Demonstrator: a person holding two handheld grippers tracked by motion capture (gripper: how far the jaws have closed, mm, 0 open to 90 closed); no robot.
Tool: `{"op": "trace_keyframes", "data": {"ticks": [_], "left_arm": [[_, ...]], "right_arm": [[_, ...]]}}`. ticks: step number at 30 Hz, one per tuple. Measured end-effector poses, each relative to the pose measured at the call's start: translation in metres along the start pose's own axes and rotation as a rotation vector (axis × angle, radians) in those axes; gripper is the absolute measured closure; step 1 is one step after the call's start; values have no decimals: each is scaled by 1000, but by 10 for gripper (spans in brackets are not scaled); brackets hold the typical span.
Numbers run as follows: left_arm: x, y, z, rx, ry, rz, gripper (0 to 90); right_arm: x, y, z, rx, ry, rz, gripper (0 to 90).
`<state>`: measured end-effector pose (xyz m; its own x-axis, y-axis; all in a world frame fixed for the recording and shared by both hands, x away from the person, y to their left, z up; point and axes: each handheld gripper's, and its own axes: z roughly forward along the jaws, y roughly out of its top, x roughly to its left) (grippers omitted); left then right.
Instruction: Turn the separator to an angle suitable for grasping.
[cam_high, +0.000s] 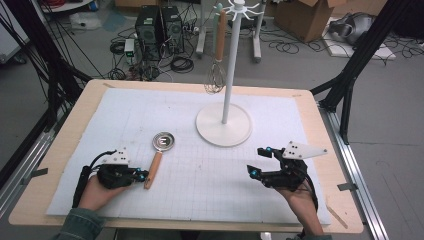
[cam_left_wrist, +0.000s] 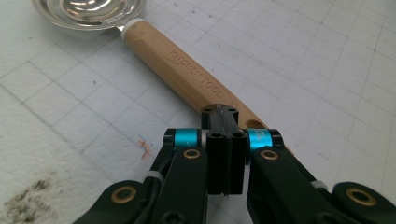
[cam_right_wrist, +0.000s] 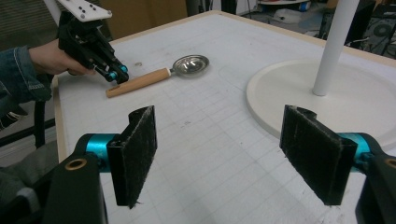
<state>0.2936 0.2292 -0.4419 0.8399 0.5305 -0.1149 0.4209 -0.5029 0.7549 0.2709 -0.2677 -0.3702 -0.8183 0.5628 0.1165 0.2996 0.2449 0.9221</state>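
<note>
High view, looking down on a wooden table (cam_high: 340, 210) under a gridded white mat (cam_high: 200, 185). Finds the left gripper (cam_high: 142, 175) low at the mat's left, tips at the butt end of a wooden-handled spoon (cam_high: 156, 162), metal bowl pointing away toward a white utensil stand (cam_high: 223, 131) at mid-table. Catches a whisk (cam_high: 216, 75) already hanging from one of the stand's hooks.

From the left gripper view: puts the left gripper (cam_left_wrist: 219, 109) with jaws pressed flat together and nothing between them, poised just over the spoon (cam_left_wrist: 187, 70) beside the hanging hole in its handle. Cannot settle whether tips touch the wood or hover above it.

From the right gripper view: shows the right gripper (cam_right_wrist: 233, 149) with pads standing wide apart on empty air, well clear of the spoon (cam_right_wrist: 149, 79), stand base close ahead to one side; also takes in the left gripper (cam_right_wrist: 119, 72) at the handle's far end.

Reads as the approach to a pick-up, spoon lying flat and not yet grasped. Judged next: spread the left jaws, straddle the handle across its width, lower until the pads flank the wood, then close. Likely aim thereafter: lift and hang by the hole on a free hook, calling for a grip short of the hole itself.
</note>
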Motion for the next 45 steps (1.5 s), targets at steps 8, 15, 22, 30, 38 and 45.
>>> {"op": "trace_keyframes", "data": {"ticks": [8,15,22,30,38,45], "left_arm": [[-4,4,6,5,-15,19,896],[-8,9,12,3,-26,28,896],[-12,15,19,9,-44,41,896],[-17,20,27,11,-55,52,896],[-23,25,36,11,-58,59,896],[-26,30,44,8,-63,65,896]], "right_arm": [[-1,-1,-1,10,-4,10,267],[-2,-1,0,19,-5,4,267],[-3,-2,0,27,-7,4,268],[-2,-4,-1,32,-7,10,268],[-2,-4,1,34,-5,7,267],[-3,-5,1,36,-7,1,268]]}}
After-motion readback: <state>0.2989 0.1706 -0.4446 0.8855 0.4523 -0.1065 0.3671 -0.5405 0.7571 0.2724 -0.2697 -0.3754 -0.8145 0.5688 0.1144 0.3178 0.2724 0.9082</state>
